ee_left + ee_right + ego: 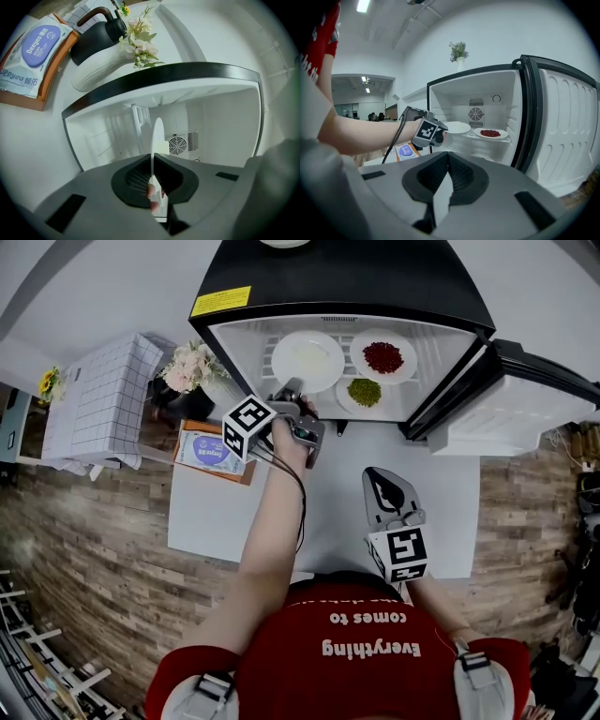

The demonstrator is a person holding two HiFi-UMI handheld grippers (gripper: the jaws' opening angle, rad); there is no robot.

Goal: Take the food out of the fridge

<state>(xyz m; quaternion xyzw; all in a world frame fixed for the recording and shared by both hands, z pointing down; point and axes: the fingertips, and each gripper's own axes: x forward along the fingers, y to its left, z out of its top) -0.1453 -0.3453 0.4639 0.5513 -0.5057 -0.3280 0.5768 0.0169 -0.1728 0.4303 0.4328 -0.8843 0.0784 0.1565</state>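
A small fridge (337,277) stands open on the white table (225,512). On its shelf lie a white plate (309,360), a plate of red food (382,357) and a smaller plate of green food (364,392). My left gripper (289,390) reaches into the fridge and is shut on the white plate's near rim. In the left gripper view the plate (158,136) shows edge-on, pinched between the jaws of the left gripper (152,157). My right gripper (382,479) hovers over the table in front of the fridge, shut and holding nothing. The right gripper view shows the white plate (457,127) and the red food (491,133).
The fridge door (516,409) swings open to the right. Left of the fridge stand a white vase with flowers (192,367), a black kettle (96,40) and a pack of wipes in an orange tray (211,448). A white checked box (103,395) sits further left.
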